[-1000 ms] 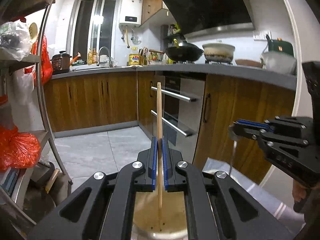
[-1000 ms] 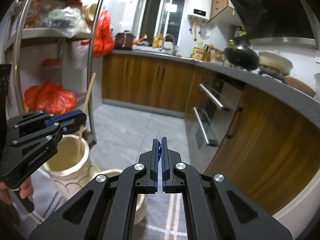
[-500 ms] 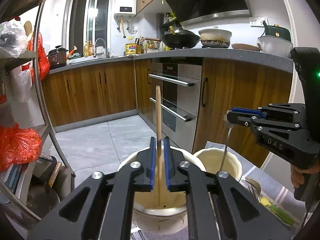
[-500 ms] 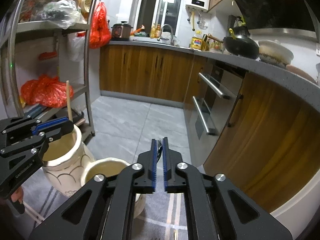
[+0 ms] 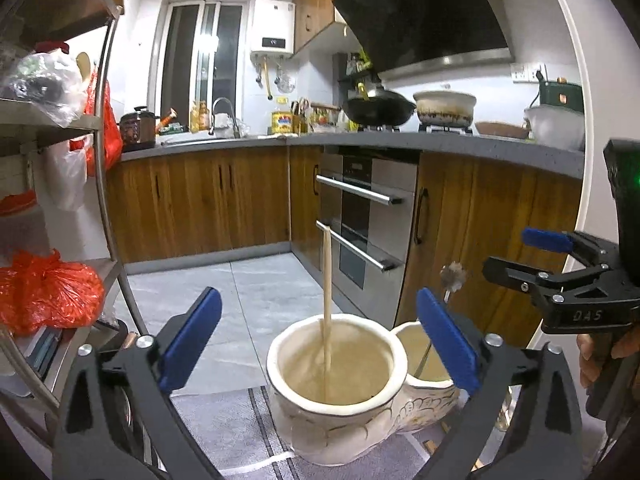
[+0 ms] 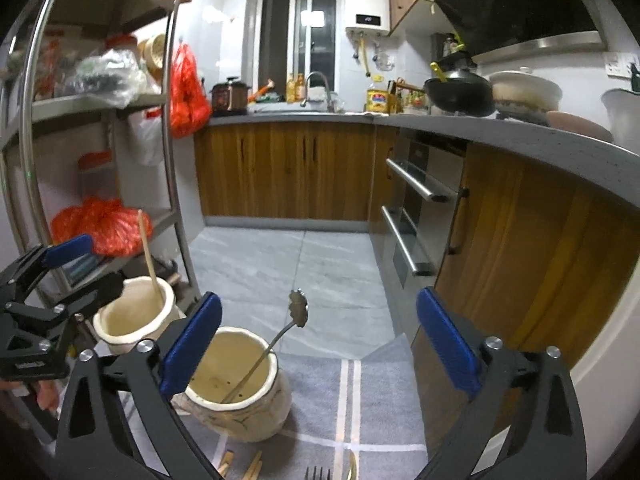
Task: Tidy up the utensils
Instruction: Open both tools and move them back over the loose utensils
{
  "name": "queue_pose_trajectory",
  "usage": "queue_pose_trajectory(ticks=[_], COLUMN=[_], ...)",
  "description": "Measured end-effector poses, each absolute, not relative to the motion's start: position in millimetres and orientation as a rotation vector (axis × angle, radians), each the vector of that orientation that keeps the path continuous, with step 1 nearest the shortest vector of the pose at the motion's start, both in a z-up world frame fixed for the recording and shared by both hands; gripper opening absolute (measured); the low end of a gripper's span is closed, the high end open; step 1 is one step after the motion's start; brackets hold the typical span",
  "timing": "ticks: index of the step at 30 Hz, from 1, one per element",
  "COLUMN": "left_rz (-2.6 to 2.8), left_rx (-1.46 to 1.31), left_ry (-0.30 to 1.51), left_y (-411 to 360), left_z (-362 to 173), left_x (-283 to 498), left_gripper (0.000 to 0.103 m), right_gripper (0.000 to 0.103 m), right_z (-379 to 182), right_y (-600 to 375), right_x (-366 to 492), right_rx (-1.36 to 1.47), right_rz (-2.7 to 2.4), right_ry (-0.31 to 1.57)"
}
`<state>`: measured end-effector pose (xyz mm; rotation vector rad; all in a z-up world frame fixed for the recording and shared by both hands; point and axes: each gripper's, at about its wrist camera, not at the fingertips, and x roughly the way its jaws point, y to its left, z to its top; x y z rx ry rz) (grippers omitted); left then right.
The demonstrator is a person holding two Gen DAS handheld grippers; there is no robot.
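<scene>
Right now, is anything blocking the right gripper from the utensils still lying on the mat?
Partly: the cream jar holding the metal spoon stands just left of the fork at the bottom edge. The right gripper's opening jaws hold nothing.

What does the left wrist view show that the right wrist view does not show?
Only the left wrist view: the right hand-held gripper, its jaws opening, empty.

Only the right wrist view: the left hand-held gripper, jaws opening and empty, and a fork on the mat.

Both: two cream jars, the wooden chopstick in one, the metal spoon in the other.
</scene>
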<state>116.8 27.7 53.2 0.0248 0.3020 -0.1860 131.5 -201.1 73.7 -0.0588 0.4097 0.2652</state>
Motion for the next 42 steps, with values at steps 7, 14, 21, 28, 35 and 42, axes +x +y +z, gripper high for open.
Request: queue_pose_trajectory(ticks=[7,14,21,28,35,42], left_rz=[-0.186,-0.195,-0.236,-0.235,-0.197,-0.201], left_rx=[0.006,0.051,0.034,0.016,0.056,0.075], left_ry=[0.264,0.243,0.28,0.346,0.404,0.405], left_y=[34,32,33,33,26,24], left_z=[67,71,60,38,20,13], left_x=[94,67,45,35,31,25], left_gripper=[0.097,0.097,0.097,0.097,0.097,0.097], right_gripper=[0.098,0.098,0.098,0.098,0.098,0.098], right_z=[73,65,56,44,30,20], right_y=[-221,-243,-262,-265,-265,-268], right_x=[117,96,72,55,43,42], right_rx=[-0.001,0.053,0.085,0.049,0.01,0.004], right_rz=[0.252,0.223,0.216,0.203,0.212,0.208], right_ry=[0.414,0.408,0.416,0.441,0.464,0.491])
